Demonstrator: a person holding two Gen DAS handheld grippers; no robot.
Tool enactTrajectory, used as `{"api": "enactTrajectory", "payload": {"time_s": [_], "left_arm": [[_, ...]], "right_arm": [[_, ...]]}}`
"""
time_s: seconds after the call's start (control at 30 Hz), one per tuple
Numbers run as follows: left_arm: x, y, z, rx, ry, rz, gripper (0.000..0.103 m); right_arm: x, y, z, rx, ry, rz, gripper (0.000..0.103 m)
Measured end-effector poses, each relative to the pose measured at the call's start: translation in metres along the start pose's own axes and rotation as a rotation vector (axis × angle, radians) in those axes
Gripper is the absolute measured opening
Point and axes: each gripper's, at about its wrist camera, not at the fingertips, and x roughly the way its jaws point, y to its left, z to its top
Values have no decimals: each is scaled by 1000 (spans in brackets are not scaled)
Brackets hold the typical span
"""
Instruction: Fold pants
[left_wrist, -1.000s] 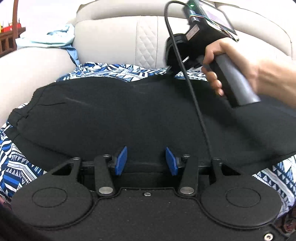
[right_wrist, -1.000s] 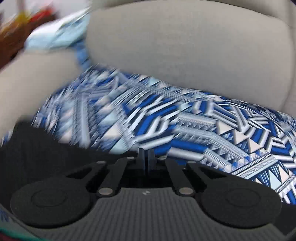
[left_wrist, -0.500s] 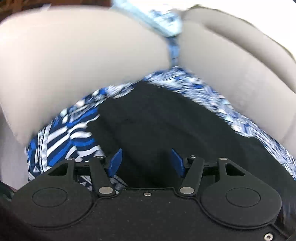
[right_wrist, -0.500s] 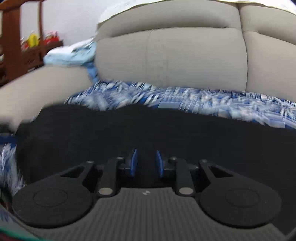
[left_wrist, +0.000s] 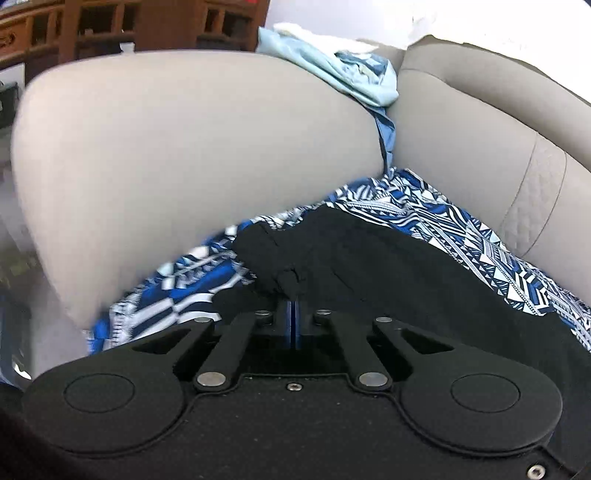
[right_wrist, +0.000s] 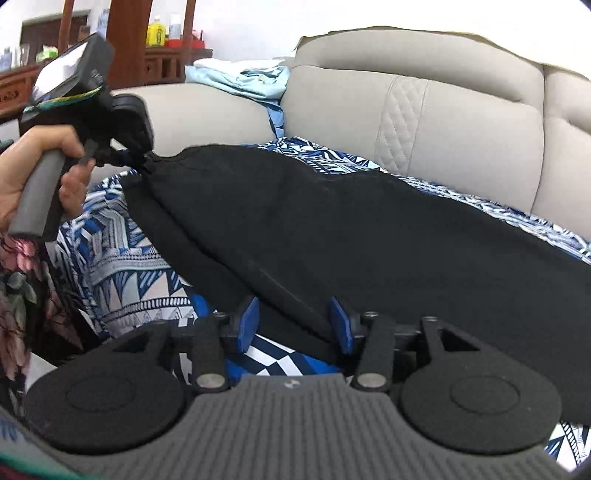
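1. Left wrist view: left gripper (left_wrist: 293, 314) with blue pads pressed together, clamped on a bunched corner of the black pants (left_wrist: 388, 266).
2. Pants spread over a blue-and-white patterned cloth (left_wrist: 177, 291) on the seat of the beige sofa (left_wrist: 184, 155), just below the sofa's rounded armrest.
3. Light blue garment (left_wrist: 343, 74) draped over the top of that armrest, in the gap against the sofa's backrest.
4. Wooden furniture (left_wrist: 110, 26) behind the sofa, at the upper left (blurred, details unclear).
5. Right wrist view: right gripper (right_wrist: 294, 325) with blue fingers (right_wrist: 248, 325) spread wide apart, hovering at the near edge of the pants (right_wrist: 369, 229), nothing between the pads.
6. Pants lying lengthwise across the sofa (right_wrist: 443, 110) seat, one corner lifted off the patterned cloth (right_wrist: 122, 266) toward the armrest.
7. That raised corner pinched by the left gripper (right_wrist: 142, 160), held in the left hand (right_wrist: 40, 166) (fingers wrapped round a grey handle).
8. Light blue garment (right_wrist: 240, 79) on the sofa's armrest top; bottles (right_wrist: 157, 31) on a wooden shelf behind the sofa.
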Motion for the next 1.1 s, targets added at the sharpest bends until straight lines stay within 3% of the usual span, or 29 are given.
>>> {"api": "enactTrajectory", "payload": {"time_s": [0.07,0.13,0.3,0.4,0.57,0.73,0.87,0.93,1.0,1.1], "left_arm": [[-3,2,-2,9,0,34,2],[1,-2,-6,47,21,68,2],[10,-3,-13,56,60,109,3],[13,-14,-18,103,52,144,5],[16,-22,-21,133,40,183,5],[17,-27,-20,132,45,215,8],[14,-32,-17,118,50,223,9],[6,-35,-14,102,46,198,13],[-5,-44,-13,113,15,168,16],[-22,-67,-11,165,-30,96,28]], "right_arm": [[-3,-25,7,129,-14,47,59],[-8,-56,12,248,-33,15,63],[-14,-164,16,417,25,-296,63],[-28,-240,12,525,37,-385,46],[-56,-343,0,604,87,-657,44],[-78,-418,-18,696,55,-774,42],[-100,-444,-27,807,-6,-820,48],[-131,-441,-30,878,-99,-809,59],[-162,-434,-31,922,-132,-804,65],[-204,-419,-44,962,-160,-809,73]]}}
